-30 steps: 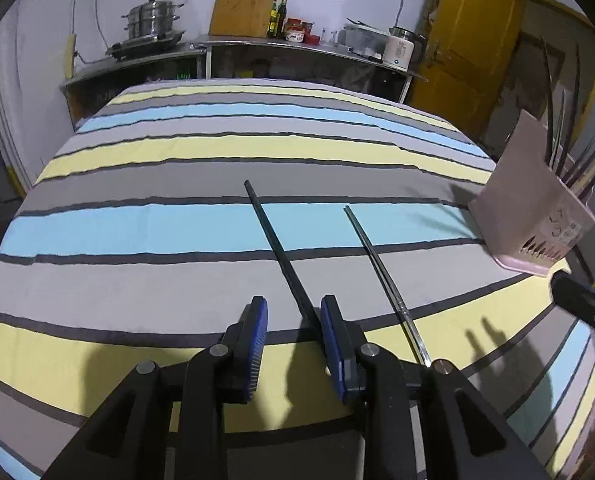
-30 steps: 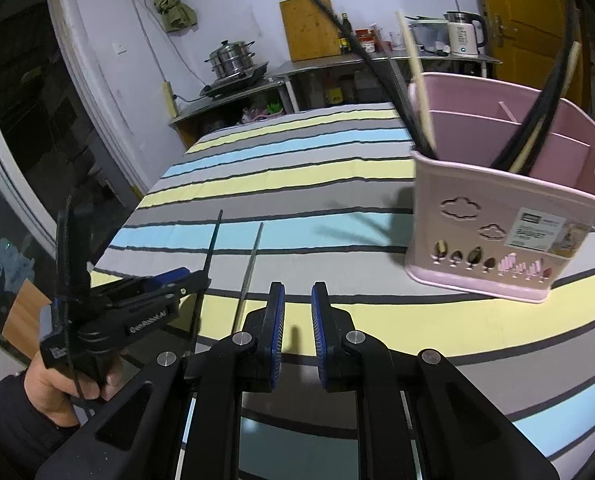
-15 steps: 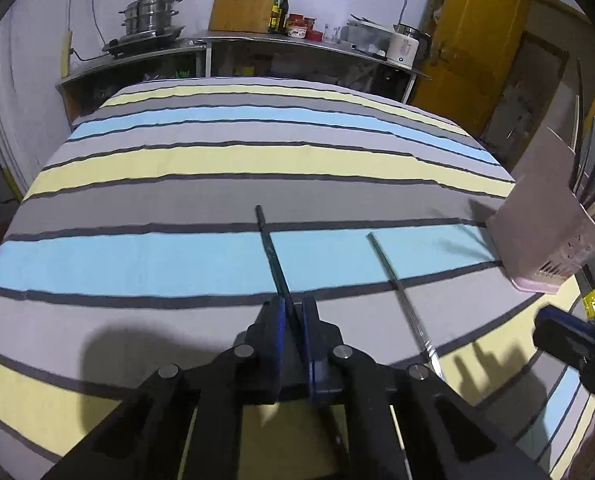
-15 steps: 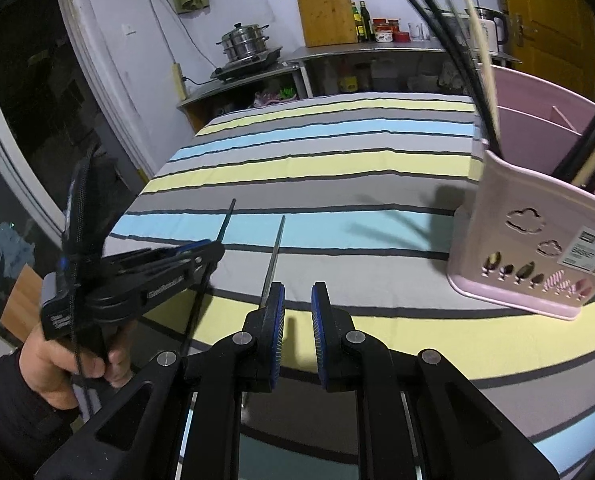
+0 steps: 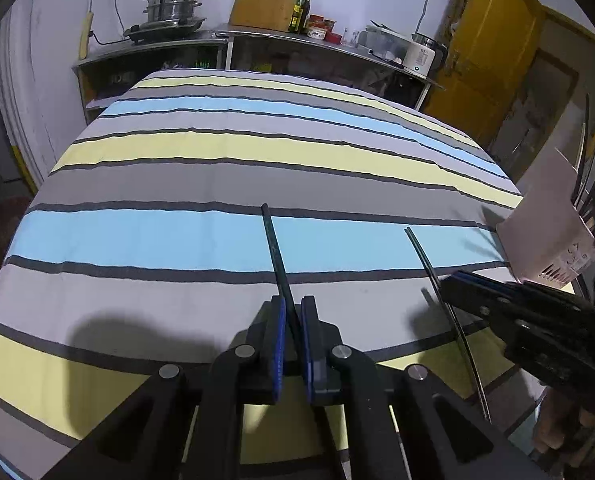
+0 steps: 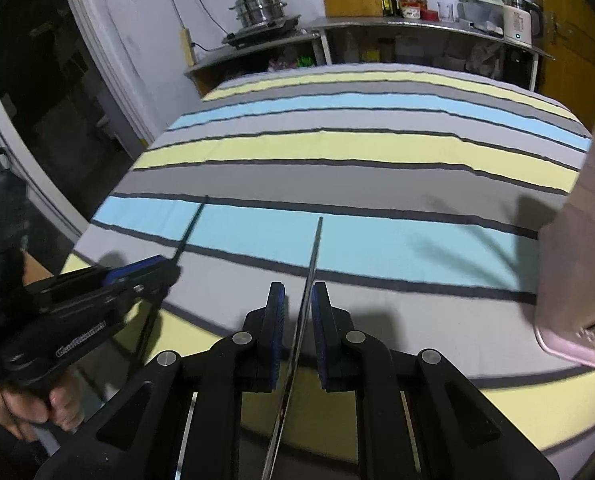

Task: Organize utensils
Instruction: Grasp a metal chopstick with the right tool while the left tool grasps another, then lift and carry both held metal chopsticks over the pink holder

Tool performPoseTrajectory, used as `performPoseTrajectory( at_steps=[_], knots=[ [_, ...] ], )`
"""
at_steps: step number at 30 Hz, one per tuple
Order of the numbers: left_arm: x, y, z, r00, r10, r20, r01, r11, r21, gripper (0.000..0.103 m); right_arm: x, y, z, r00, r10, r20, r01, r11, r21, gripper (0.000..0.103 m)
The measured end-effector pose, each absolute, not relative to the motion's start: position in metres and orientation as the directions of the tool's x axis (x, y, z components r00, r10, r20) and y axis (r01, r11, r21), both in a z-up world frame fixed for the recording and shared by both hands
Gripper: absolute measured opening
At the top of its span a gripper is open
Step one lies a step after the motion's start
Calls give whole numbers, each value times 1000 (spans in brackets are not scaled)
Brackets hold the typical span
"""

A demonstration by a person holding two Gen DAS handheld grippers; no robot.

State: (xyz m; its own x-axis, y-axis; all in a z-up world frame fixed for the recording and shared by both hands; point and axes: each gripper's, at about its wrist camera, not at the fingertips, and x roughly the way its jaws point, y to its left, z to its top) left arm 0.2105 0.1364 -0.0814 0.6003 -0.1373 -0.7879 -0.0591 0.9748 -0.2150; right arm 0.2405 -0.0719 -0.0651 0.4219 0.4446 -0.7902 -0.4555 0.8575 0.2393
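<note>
The black chopstick is now clamped by the left gripper, whose jaws were apart a second ago. The right gripper has been brought over the silver chopstick, its jaws apart around it, not yet closed. Both chopsticks lie on the striped tablecloth; the pink holder waits far right, so delivery looks near.

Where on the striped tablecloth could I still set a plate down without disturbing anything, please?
The far half of the striped tablecloth, from the chopstick tips back to the counter side, is bare. So is the left side beside the black chopstick. It is crowded near the front edge, around both hand-held grippers, the steel chopstick, and the pink utensil holder on the right.
</note>
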Motion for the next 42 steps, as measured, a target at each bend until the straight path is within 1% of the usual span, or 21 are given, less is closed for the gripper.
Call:
performPoseTrajectory(
  at_steps=[8,10,12,16,23,29,33,42],
  knots=[
    [214,127,-82,605,-96,-791,-63,984,-168,8,257,-54,-71,435,391,-811,-458,872,175,14],
    [215,126,-82,606,-81,-791,-63,987,-149,8,257,-51,-71,442,377,-814,-463,873,152,11],
    [218,123,-82,602,-69,-796,-57,990,-130,8,259,-49,-70,445,363,-819,-468,874,133,6],
    [221,127,-79,593,-119,-797,-54,981,-186,6,260,-55,-65,423,387,-820,-466,869,170,5],
    [207,124,-51,637,-143,-758,-32,977,-211,5,242,-75,-27,471,440,-764,-467,860,207,5],
    [191,117,-12,687,-153,-710,-2,977,-213,5,224,-93,12,526,469,-709,-465,857,222,5],
    [179,109,14,715,-170,-678,31,977,-213,5,211,-104,32,558,479,-678,-460,858,228,5],
    [161,93,52,753,-209,-624,88,971,-220,5,188,-132,66,617,484,-620,-440,866,238,5]
  ],
)
